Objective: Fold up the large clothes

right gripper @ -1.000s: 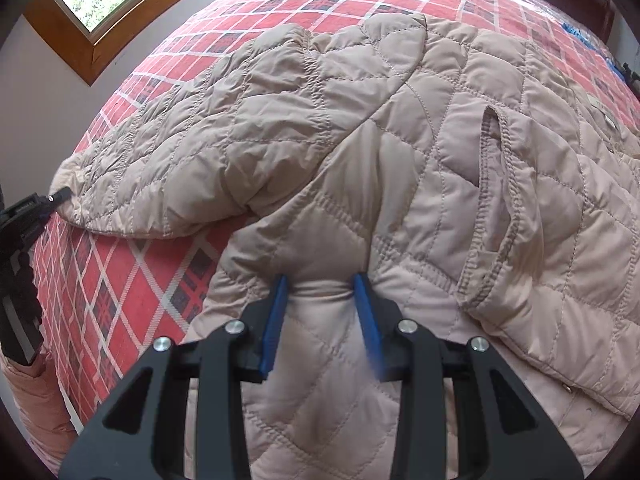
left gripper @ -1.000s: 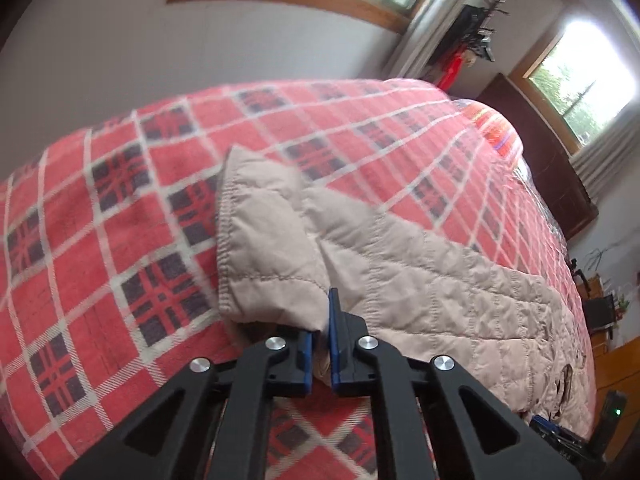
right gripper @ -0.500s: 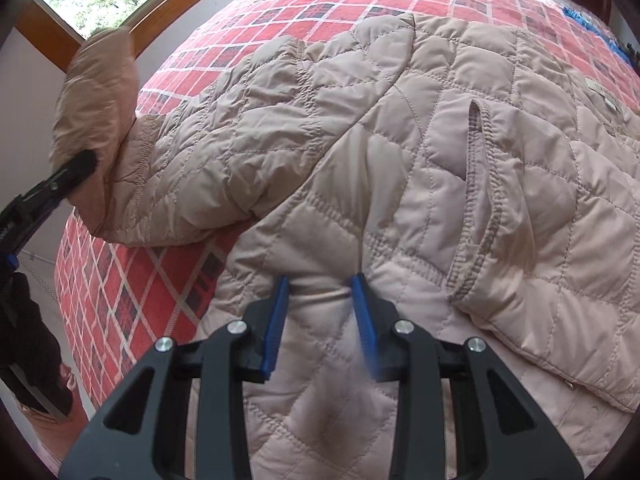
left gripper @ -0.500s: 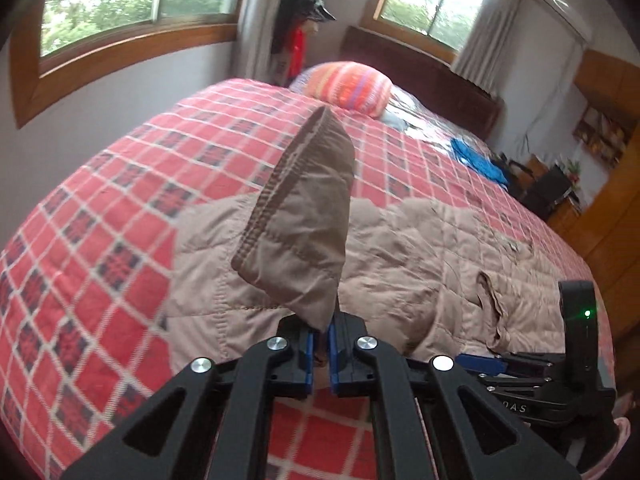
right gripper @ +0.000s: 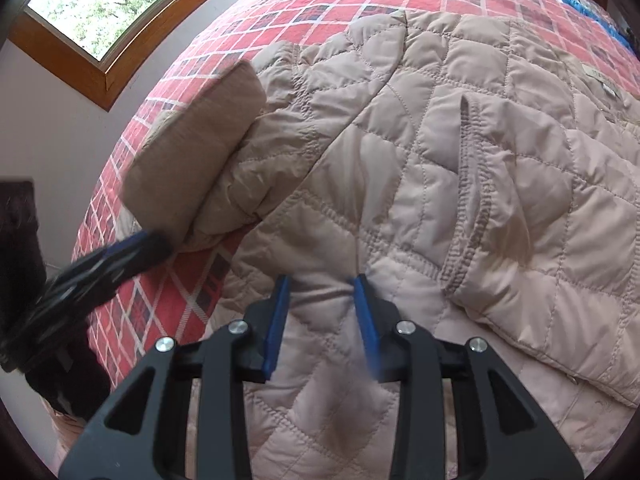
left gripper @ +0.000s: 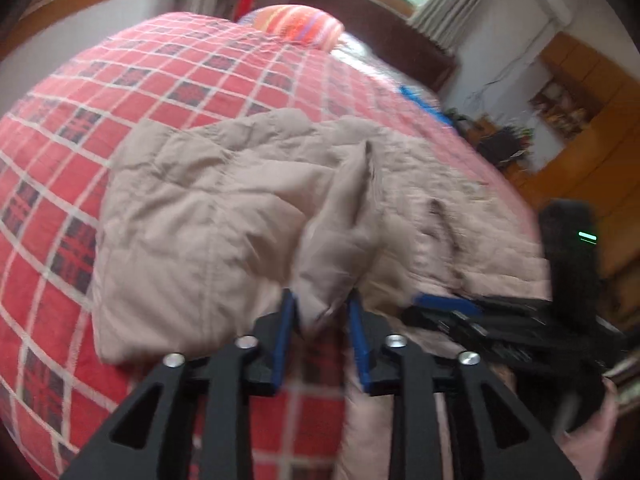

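Left wrist view, blurred by motion. We see the quilted beige jacket (left gripper: pixel 224 216) spread over the red plaid bedspread (left gripper: pixel 132 80), filling the centre of the frame and running toward 3 o'clock. Our left gripper (left gripper: pixel 322 320) sits at 6 o'clock with its blue fingers spread apart; the sleeve cuff (left gripper: pixel 340 240) stands just above the gap, its lower edge between the fingertips, and we cannot tell whether either finger touches it. At 4 o'clock the right gripper (left gripper: pixel 440 304) lies low over the jacket's near edge, a green light glowing on the black unit above it. A striped pillow (left gripper: pixel 304 24) rests at 12 o'clock at the far end of the bed, with wooden cabinets (left gripper: pixel 592 128) at 2 o'clock.

Right wrist view, sharp. The jacket (right gripper: pixel 460 168) covers most of the frame from the centre out to 3 o'clock, a slit pocket (right gripper: pixel 468 160) running down its front. Our right gripper (right gripper: pixel 322 300) at 6 o'clock has its fingers spread, the tips pressing down on a ridge of jacket fabric bunched between them. At 9 o'clock the left gripper (right gripper: pixel 132 252) appears blurred, with the sleeve cuff (right gripper: pixel 196 152) raised above it at 10 o'clock. The bedspread (right gripper: pixel 192 280) shows between the two. A wood-framed window (right gripper: pixel 100 12) sits at 11 o'clock.
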Motion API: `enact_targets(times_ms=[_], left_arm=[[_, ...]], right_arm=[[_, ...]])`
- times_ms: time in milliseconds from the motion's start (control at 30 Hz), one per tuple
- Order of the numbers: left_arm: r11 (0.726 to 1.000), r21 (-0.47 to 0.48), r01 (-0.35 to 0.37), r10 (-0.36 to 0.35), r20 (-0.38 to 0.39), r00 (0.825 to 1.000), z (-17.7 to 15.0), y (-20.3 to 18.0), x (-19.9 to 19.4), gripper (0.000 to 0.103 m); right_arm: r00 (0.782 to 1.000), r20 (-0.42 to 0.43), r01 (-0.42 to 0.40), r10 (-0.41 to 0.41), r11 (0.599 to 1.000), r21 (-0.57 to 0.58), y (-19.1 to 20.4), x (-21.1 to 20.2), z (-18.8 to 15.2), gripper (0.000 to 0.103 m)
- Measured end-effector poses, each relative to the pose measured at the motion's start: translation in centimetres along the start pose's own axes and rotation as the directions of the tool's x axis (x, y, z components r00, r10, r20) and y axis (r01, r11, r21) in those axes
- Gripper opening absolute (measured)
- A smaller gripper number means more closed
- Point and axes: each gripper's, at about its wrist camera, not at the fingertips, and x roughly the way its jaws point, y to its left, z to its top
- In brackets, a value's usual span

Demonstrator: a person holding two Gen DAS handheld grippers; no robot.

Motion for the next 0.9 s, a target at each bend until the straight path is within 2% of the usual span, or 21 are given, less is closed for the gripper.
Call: enact_targets(times_ms=[33, 67, 100, 133, 200, 233, 300, 367, 433, 500, 567, 633, 700, 733, 800, 900], left_arm=[[0.998, -0.008, 0.065, -0.065, 0.011, 0.998, -0.6, 0.3, -1.6, 0.039], [0.995, -0.012, 0.1, -0.1, 0.028, 0.995, -0.9, 0.6, -2.9, 0.039], [0.993, -0.018, 0.118, -0.117, 0.056, 0.992, -1.2, 1.1, -4.3, 0.039], [0.994, -0.024, 0.104, -0.102, 0.08, 0.992, -1.1, 1.6, -5.4, 0.039], [0.999, -0.044, -0.012, 0.017, 0.124, 0.992, -0.8, 3.1, -6.8, 0.039], [0.993, -0.059, -0.1, 0.107, 0.139, 0.984, -0.6, 4.3, -7.1, 0.039], [0.973, -0.107, -0.203, 0.215, 0.125, 0.968, -0.4, 6.5, -6.6, 0.038], [0.974, -0.15, -0.167, 0.183, 0.106, 0.977, -0.4, 8.2, -5.8, 0.037], [0.977, -0.205, -0.057, 0.078, 0.097, 0.992, -0.7, 9.3, -5.0, 0.037], [0.974, -0.228, -0.004, 0.025, 0.091, 0.996, -0.8, 9.4, -4.1, 0.037], [0.972, -0.235, -0.022, 0.044, 0.086, 0.995, -0.9, 9.2, -3.3, 0.037], [0.967, -0.252, -0.026, 0.048, 0.081, 0.996, -0.7, 9.3, -2.6, 0.035], [0.963, -0.268, -0.029, 0.051, 0.077, 0.996, -0.5, 9.3, -2.2, 0.022], [0.962, -0.273, -0.026, 0.049, 0.078, 0.996, -0.5, 9.2, -2.1, 0.019], [0.962, -0.273, -0.019, 0.045, 0.089, 0.995, -0.4, 8.6, -2.4, 0.012], [0.968, -0.25, 0.018, 0.012, 0.116, 0.993, 0.1, 7.0, -3.2, 0.012]], right_arm=[[1.0, 0.007, 0.003, -0.003, 1.0, 0.003, -0.1, -0.5, 0.1, 0.036], [1.0, 0.014, 0.001, -0.001, 1.0, 0.006, -0.2, -0.9, 0.2, 0.037], [1.0, 0.022, -0.003, 0.003, 1.0, 0.01, -0.2, -1.4, 0.3, 0.037], [0.999, 0.033, -0.007, 0.006, 1.0, 0.014, 0.0, -1.9, 0.4, 0.037], [0.998, 0.058, -0.015, 0.013, 0.999, 0.03, 0.2, -2.9, 0.7, 0.039], [0.997, 0.073, -0.037, 0.034, 0.999, 0.036, 0.5, -3.4, 0.9, 0.04], [0.995, 0.078, -0.071, 0.069, 0.997, 0.025, 1.5, -3.5, 1.3, 0.044], [0.996, 0.06, -0.065, 0.064, 0.998, 0.012, 2.8, -2.6, 1.5, 0.044], [0.997, 0.044, -0.068, 0.067, 0.998, 0.011, 3.4, -1.5, 1.7, 0.044], [0.997, 0.03, -0.075, 0.074, 0.997, 0.02, 3.9, -0.2, 2.3, 0.043], [0.998, 0.014, -0.064, 0.064, 0.998, 0.02, 4.3, 0.8, 2.4, 0.037], [0.999, 0.005, -0.037, 0.037, 0.999, 0.007, 4.5, 2.0, 2.7, 0.022], [0.999, 0.011, -0.035, 0.035, 0.999, 0.002, 4.4, 2.4, 2.6, 0.014], [0.999, 0.015, -0.046, 0.046, 0.999, 0.004, 4.2, 2.2, 2.6, 0.011], [0.998, 0.024, -0.057, 0.057, 0.998, 0.002, 4.0, 1.4, 2.5, 0.008], [0.996, 0.068, -0.048, 0.049, 0.999, -0.024, 3.8, -1.4, 2.4, 0.008]])
